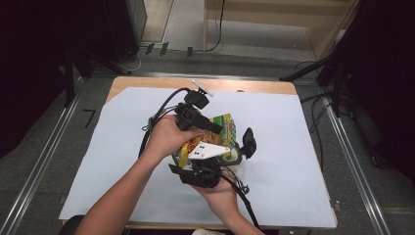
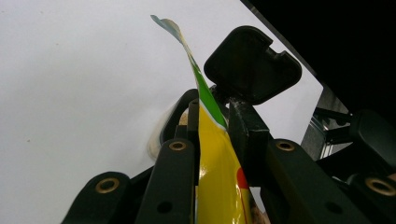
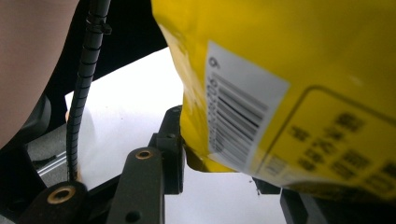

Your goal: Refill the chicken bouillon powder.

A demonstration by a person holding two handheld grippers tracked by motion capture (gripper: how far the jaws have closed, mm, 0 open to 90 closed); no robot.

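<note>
Looking down from the high view, both hands meet over the middle of the white sheet [image 1: 293,161] that covers the table [image 1: 254,86]. The left gripper [image 1: 215,128] comes in from the left and lies across the top of a yellow-and-green bag [image 1: 226,123], which is held up off the sheet between the two hands. The right gripper [image 1: 198,174], with its grey three-cornered plate, sits just below the bag, close to the person. A black pad [image 1: 248,142] sticks out to the right of the bag.

In the left gripper view, the jaws are pressed together on the bag [image 2: 217,177]: its thin yellow wall, edged green, runs up between them and curls over at the top. The white sheet [image 2: 70,84] lies behind.

In the right gripper view, the bag [image 3: 289,79] hangs close to the lens, a barcode label [image 3: 238,116] facing it. Its lower corner touches the left jaw; the right jaw is mostly hidden under the bag, so I cannot tell whether this gripper pinches it. A cable [image 3: 86,79] runs down the left side.
</note>
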